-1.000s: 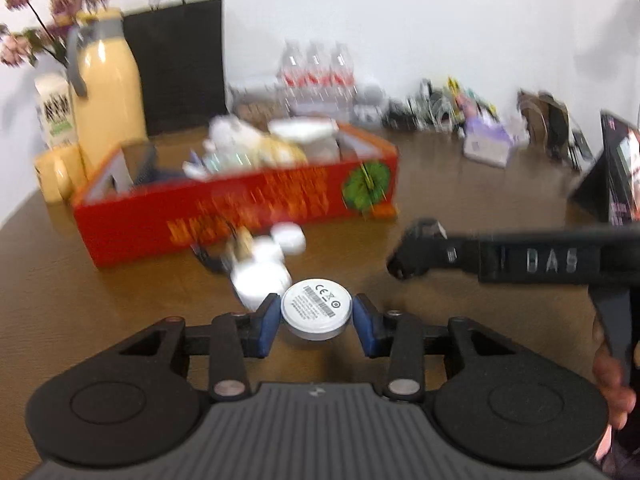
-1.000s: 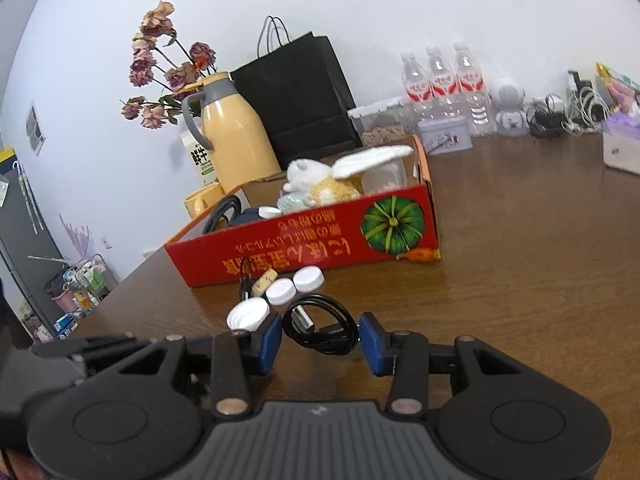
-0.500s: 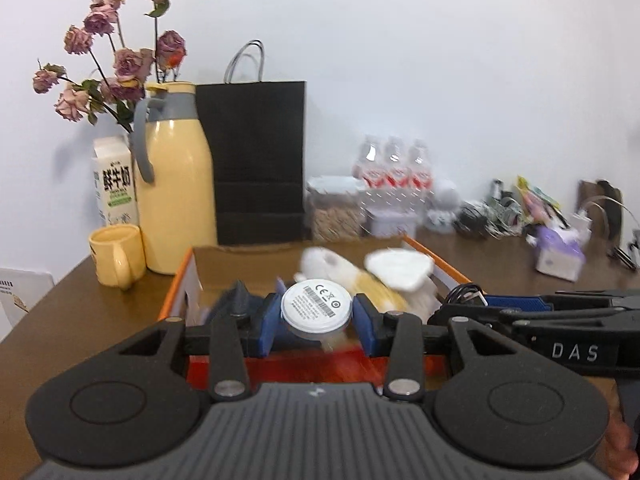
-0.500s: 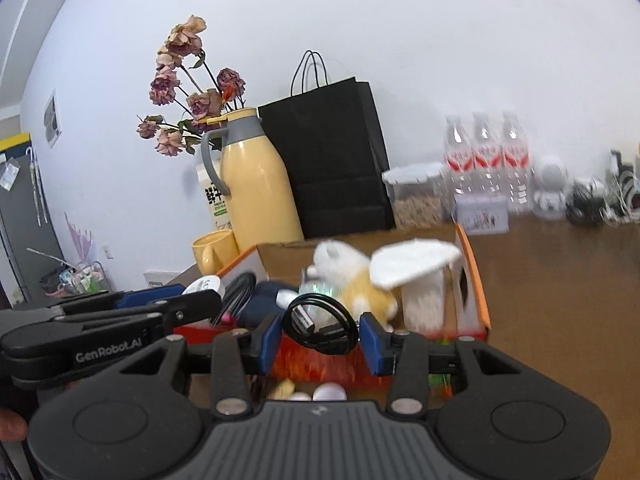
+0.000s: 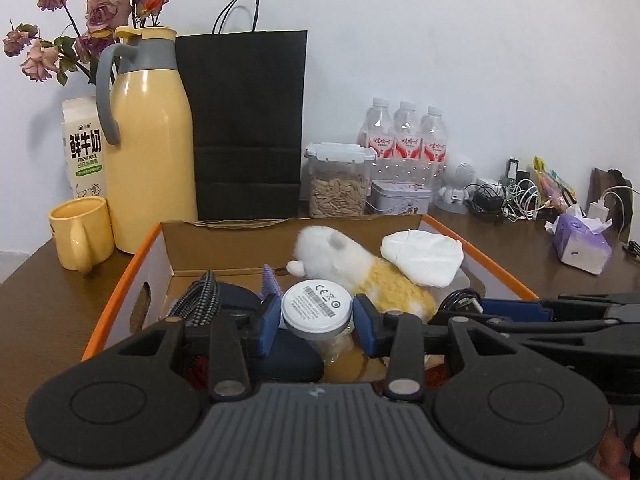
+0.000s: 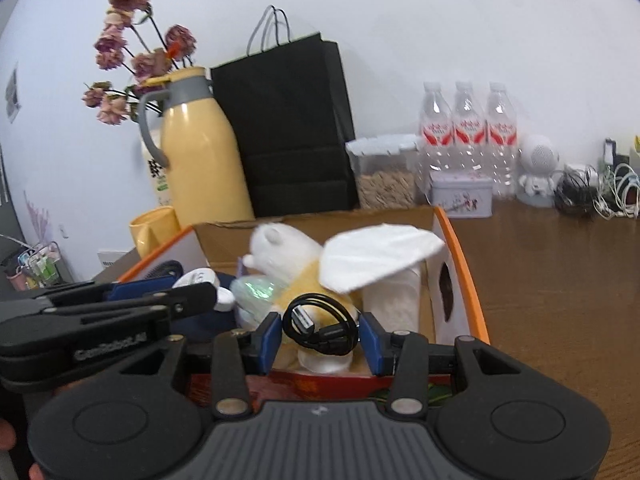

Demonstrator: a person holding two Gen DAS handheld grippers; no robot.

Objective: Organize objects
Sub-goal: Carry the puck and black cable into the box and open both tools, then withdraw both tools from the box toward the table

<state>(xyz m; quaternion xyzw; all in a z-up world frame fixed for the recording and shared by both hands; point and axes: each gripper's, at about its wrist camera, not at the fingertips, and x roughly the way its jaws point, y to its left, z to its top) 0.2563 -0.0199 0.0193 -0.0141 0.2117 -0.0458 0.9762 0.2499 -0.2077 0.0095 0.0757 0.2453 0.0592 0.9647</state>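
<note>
disc [image 5: 316,307], cable [image 6: 322,330] carried over box [image 5: 120,292]

Two grippers show, the left gripper [image 5: 316,312] and the right gripper [image 6: 320,328]. There is one cardboard box [image 5: 120,288], one soft toy [image 5: 360,264], one white puck [image 5: 317,307] and one coiled black cable [image 6: 324,326]. Behind stand three water bottles [image 5: 406,132], one yellow jug [image 5: 148,140], one yellow mug [image 5: 80,232], one milk carton [image 5: 82,148], one black paper bag [image 5: 244,120], one seed jar [image 5: 340,180] and one small tin [image 5: 400,196].
</note>
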